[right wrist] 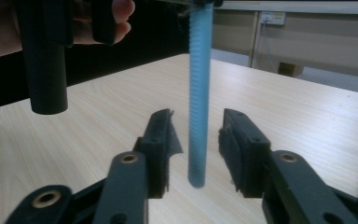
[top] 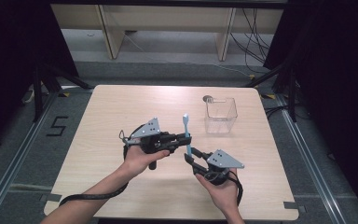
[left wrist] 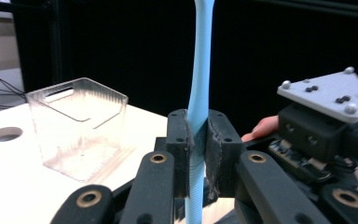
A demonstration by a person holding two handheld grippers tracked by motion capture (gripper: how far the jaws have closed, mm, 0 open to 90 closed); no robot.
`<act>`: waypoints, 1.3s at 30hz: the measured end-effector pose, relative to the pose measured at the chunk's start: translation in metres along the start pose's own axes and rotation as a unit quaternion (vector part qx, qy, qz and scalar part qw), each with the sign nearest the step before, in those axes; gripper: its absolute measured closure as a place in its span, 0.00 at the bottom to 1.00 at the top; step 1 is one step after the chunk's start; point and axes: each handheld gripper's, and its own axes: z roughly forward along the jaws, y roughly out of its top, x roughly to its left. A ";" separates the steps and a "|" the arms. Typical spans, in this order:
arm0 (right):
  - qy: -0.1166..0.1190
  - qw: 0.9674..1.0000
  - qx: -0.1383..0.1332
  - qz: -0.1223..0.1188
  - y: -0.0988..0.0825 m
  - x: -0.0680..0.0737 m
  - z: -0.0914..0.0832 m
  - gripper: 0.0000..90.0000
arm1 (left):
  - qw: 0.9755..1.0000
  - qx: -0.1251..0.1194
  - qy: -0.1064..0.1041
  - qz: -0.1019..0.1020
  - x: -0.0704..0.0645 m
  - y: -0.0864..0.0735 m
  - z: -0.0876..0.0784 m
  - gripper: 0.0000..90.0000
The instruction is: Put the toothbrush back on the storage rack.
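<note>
A light blue toothbrush (top: 186,127) stands upright above the middle of the wooden table (top: 121,107), brush head on top. My left gripper (top: 187,138) comes in from the left and is shut on its handle; in the left gripper view the pads press the blue handle (left wrist: 200,70) from both sides at my left gripper (left wrist: 197,140). My right gripper (top: 191,154) sits just below and to the right. Its jaws stand open around the ribbed lower end of the toothbrush (right wrist: 199,93), with a gap on each side of my right gripper (right wrist: 199,127).
A clear plastic box (top: 220,115) stands upright and empty at the back right of the table, beside a round hole (top: 208,98) in the tabletop. The box (left wrist: 77,126) also appears in the left gripper view. Dark curtains flank the table.
</note>
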 end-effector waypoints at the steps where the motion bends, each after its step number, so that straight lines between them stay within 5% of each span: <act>1: -0.006 1.000 0.002 0.005 0.000 0.000 -0.002 0.67 | 1.000 0.000 0.002 0.003 0.000 0.000 0.000 0.89; 5: -0.014 1.000 0.007 0.017 0.003 0.001 -0.010 0.64 | 1.000 0.004 0.024 0.019 0.002 0.001 -0.003 0.89; 12: -0.034 0.998 -0.036 0.025 0.026 0.000 -0.025 0.70 | 0.998 0.018 0.047 0.046 0.000 -0.002 -0.001 0.89; 16: -0.035 0.998 -0.056 0.003 0.045 0.001 -0.028 0.74 | 0.997 0.026 0.054 0.055 -0.003 -0.004 0.001 0.89; 18: -0.026 0.998 -0.056 0.015 0.055 0.006 -0.029 0.76 | 0.996 0.029 0.055 0.059 -0.004 -0.005 0.002 0.89; 19: -0.024 0.998 -0.064 -0.001 0.059 0.005 -0.027 0.76 | 0.996 0.031 0.053 0.063 -0.004 -0.005 0.003 0.89; 23: -0.017 0.998 -0.061 -0.006 0.070 0.009 -0.021 0.79 | 0.995 0.036 0.051 0.072 -0.009 -0.005 0.004 0.89; 28: -0.018 0.998 -0.059 0.009 0.074 0.010 -0.015 0.79 | 0.995 0.037 0.054 0.078 -0.012 -0.004 0.004 0.89; 29: -0.025 0.998 -0.065 -0.011 0.074 0.008 -0.013 0.79 | 0.995 0.036 0.054 0.078 -0.013 -0.004 0.005 0.89; 39: -0.034 0.997 -0.067 -0.005 0.077 0.007 -0.008 0.85 | 0.995 0.041 0.049 0.079 -0.015 -0.004 0.008 0.89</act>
